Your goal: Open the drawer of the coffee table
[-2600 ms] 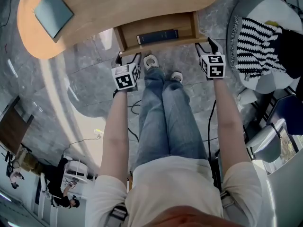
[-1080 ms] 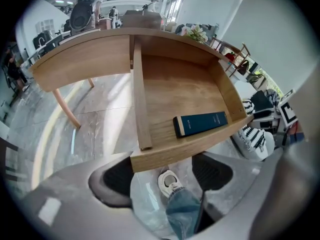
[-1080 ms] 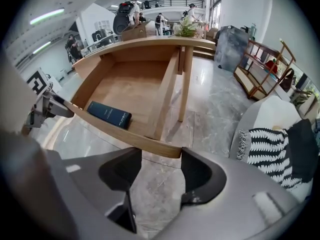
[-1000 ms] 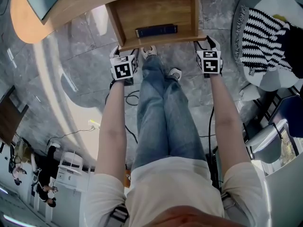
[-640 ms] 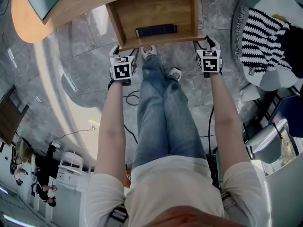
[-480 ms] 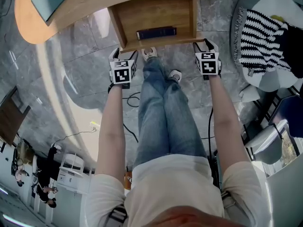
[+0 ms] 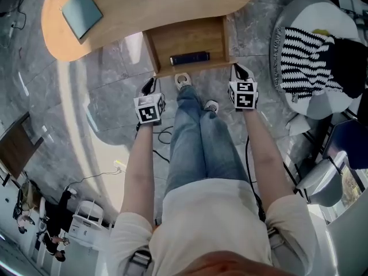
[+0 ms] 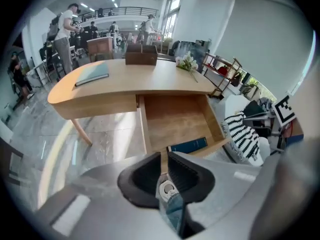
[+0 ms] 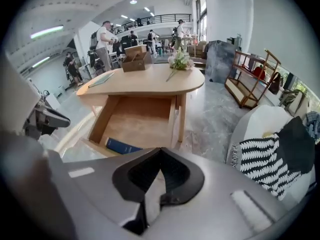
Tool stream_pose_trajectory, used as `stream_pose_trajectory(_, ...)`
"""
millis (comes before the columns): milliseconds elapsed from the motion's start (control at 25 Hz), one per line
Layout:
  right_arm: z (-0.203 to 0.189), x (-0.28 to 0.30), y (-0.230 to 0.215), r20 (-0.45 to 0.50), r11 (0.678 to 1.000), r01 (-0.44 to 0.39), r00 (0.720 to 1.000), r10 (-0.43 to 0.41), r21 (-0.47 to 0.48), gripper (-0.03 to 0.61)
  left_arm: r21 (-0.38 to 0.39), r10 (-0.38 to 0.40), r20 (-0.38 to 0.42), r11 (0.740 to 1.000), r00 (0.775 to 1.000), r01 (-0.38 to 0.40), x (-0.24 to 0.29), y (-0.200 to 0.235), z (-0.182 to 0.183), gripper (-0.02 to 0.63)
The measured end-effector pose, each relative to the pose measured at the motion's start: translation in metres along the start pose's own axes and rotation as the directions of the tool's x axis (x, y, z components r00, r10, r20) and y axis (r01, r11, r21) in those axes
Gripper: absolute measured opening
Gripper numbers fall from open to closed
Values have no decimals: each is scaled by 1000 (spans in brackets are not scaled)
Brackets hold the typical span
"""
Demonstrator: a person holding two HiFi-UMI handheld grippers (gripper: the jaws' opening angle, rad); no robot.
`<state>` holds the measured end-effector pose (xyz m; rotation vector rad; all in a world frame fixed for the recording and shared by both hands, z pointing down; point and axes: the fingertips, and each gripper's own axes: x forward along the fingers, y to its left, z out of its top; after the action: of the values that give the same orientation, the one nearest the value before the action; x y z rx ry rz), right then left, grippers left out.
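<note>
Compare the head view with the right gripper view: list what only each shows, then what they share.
Only the head view: the person's jeans, a white shoe and a cable on the floor. Only the right gripper view: a cardboard box on the table and a wooden shelf rack. Both: the open drawer, the dark blue book in it, the striped cloth and the right gripper, whose jaws the gripper view shows shut and empty.

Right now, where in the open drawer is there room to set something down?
Drawer bottom is bare between the blue book at its front and the tabletop edge; so is tabletop beside the notebook. Crowded: front strip.
</note>
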<state>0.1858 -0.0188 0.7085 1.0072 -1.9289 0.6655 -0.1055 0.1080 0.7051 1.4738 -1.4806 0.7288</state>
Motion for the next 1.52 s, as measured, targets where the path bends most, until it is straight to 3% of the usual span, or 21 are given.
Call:
stream_pose_trajectory(80,19,-18,11,38,1000,-26,999,27,-7,0,-33,17,38,999,999,-16,-18,-3,13,0)
stream_pose_trajectory(200,49,-51,29,94,997,-71,993,71,-10,0,-67,6,87,998,996,-1,-43,-12,29,0)
stream_pose_trajectory(440,109,-119,57,223,990,-136,966,129,17,0,-50,-26,185,998,982,36,-100,-38,77,0)
stream_pose_trajectory(640,151,-176,94,309,976,-204,926,217,-74,0,-47,-66,249,996,966,80,-149,-65,110,0)
stream_pose_trajectory(960,199,-251,127,431,958,-276,857,282,-76,0,10,-127,325,991,937,131,-220,-102,150,0)
stream_pose_trajectory(1520,244,-337,162,546,930,-321,754,365,-177,0,54,-161,433,987,887,153,-312,-117,186,0)
